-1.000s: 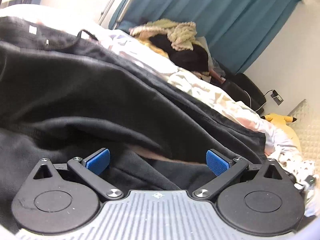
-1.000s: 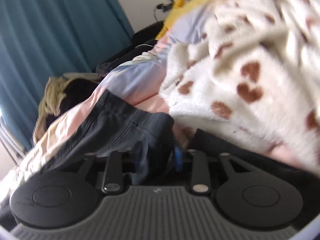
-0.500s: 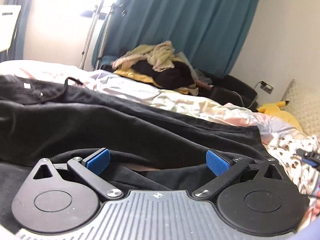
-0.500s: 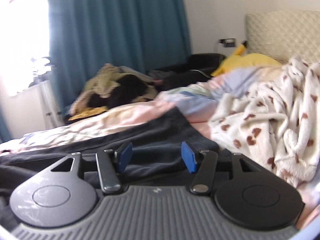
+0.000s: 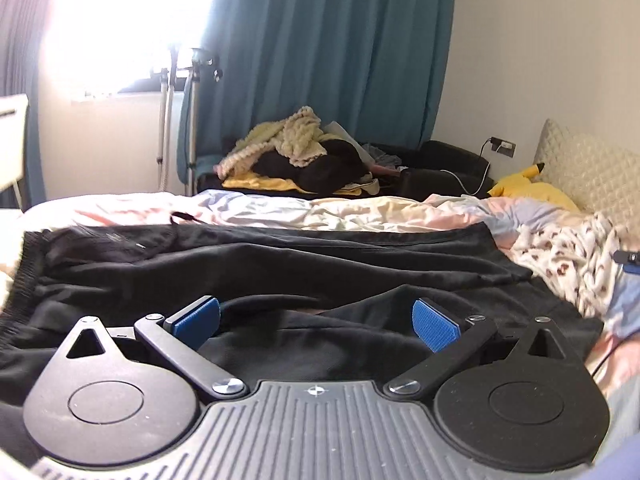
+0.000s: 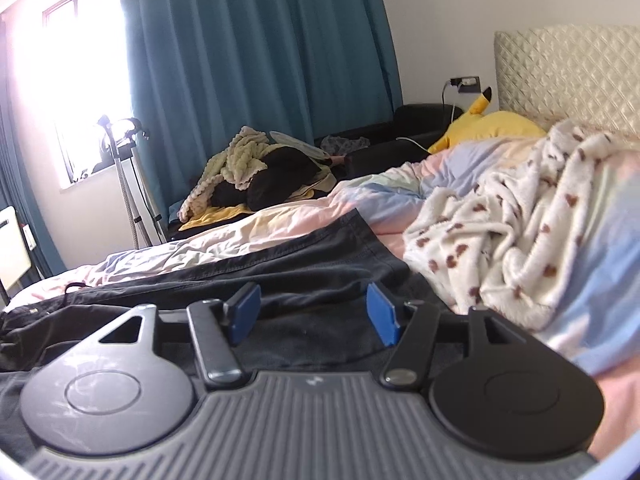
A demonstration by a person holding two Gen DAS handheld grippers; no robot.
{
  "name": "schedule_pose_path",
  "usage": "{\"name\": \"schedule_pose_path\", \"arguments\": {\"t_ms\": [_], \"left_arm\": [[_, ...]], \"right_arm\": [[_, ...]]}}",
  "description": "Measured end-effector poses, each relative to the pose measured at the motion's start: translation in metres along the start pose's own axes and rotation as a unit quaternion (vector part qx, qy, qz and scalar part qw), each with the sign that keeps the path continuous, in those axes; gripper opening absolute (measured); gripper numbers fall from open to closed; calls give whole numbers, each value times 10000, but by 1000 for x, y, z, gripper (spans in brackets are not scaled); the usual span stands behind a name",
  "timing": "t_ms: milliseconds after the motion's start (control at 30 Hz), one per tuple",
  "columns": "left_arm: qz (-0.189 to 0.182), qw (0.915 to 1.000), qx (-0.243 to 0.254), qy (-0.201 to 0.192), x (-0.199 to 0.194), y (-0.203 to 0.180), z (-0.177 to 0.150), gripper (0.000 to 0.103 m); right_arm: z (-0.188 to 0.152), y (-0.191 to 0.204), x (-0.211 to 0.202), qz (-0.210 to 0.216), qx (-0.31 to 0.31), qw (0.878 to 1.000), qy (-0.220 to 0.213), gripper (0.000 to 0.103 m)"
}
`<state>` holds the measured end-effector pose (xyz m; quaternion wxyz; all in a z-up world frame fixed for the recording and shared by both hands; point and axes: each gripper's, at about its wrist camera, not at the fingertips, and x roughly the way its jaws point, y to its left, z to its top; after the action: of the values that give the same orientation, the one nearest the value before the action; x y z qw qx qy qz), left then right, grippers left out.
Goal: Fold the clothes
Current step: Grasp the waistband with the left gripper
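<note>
Both tongs spread above the black trousers on the bed

Now the left gripper (image 5: 316, 318) stands with its blue pads (image 5: 198, 316) far apart and nothing pinched between them; only loose dark cloth shows beyond and under the gap. Black trousers (image 5: 280, 264) lie stretched across the bed (image 5: 280, 210) just ahead of it, the ribbed waistband off to its left and the legs running to its right, with rumpled folds close under the fingers.

The right gripper (image 6: 314, 310) has its jaws opening, and nothing sits between its pads (image 6: 382, 314); the hem end of the trousers (image 6: 320, 264) lies just in front of and below them, not touched as far as the view shows. To the right of this gripper a white fleece blanket with brown spots (image 6: 500, 220) is bunched on a pastel duvet (image 6: 440, 168). Further ahead and to the right sit a yellow plush toy (image 6: 488, 124) and a quilted headboard (image 6: 568, 76). Straight ahead, past the bed, a heap of clothes (image 6: 256, 176) lies before a teal curtain (image 6: 248, 52), with a metal stand (image 6: 124, 176) off to the left by the bright window
</note>
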<state>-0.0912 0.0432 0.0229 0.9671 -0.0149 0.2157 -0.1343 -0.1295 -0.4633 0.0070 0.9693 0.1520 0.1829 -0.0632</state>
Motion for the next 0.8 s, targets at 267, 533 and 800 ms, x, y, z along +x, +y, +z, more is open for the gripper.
{"name": "schedule_pose_path", "arguments": {"t_ms": [267,533,800], "left_arm": [[590,9941,-913,-40,-91,102,13,103],[871,9148,-3926,367,-111,240,-54,103],[498,8344,-5411,919,-75,291,-115,102]], "right_arm": [[-7,-32,-15,-115,434,9986,284,66],[-33,-79,3,-78,1627,9840,718,81],[-62,-122,31,-121,3048,9446,1210,89]]}}
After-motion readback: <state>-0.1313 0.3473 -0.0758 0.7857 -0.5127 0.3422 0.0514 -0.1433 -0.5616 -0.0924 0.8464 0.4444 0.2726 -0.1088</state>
